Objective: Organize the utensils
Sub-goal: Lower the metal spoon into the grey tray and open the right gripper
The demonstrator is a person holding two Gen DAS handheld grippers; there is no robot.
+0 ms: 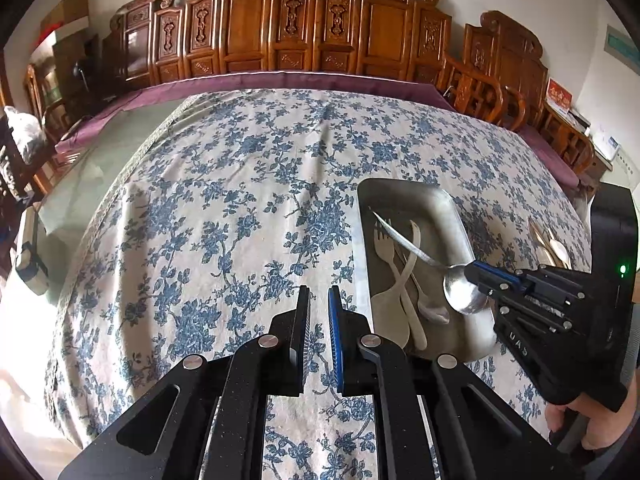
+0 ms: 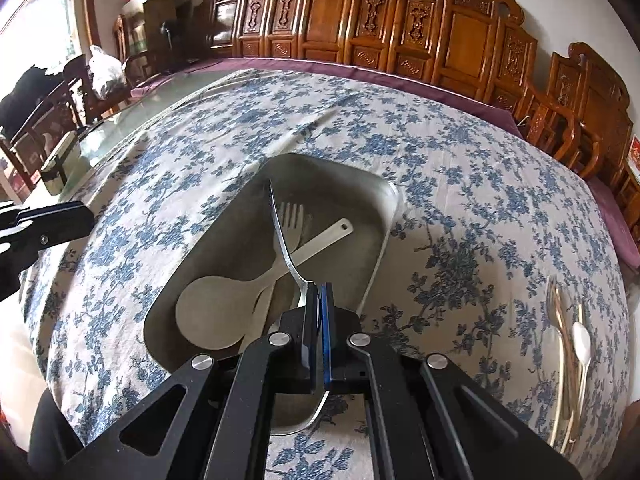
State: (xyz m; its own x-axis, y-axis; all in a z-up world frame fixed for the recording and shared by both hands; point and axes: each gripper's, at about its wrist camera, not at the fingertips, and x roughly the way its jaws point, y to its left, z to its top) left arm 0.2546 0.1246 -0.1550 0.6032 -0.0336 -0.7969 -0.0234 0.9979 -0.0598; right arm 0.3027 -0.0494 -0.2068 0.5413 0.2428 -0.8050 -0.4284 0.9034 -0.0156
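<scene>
Hovering over the near end of the metal tray (image 1: 404, 196), the right gripper (image 1: 478, 278) has its jaws shut tight on a steel spoon (image 1: 460, 292), pinching it at the neck where bowl meets handle, so the bowl hangs toward the camera in the left wrist view while the thin handle juts out over the tray. In the tray already lie a pale fork (image 2: 290, 220), a pale flat paddle (image 2: 216, 312) with its handle crossing the fork, and 1 smaller spoon (image 1: 430, 308) that is partly hidden. Beside the tray, over bare floral tablecloth (image 1: 240, 200), the left gripper (image 1: 319, 304) holds nothing, its jaws apart by a narrow gap. Well to the right on the cloth, a small cluster of remaining cutlery (image 2: 568, 344) waits, including a white spoon (image 2: 582, 340). Steel like this is probably rigid, light and slick, so a neck grip may let the spoon pivot between the pads; a hold nearer mid-handle would likely balance better. Dropped from here it should clatter without harm. The pale pieces look lighter still, and the thin gold-toned ones lie flat, likely awkward to lift.
</scene>
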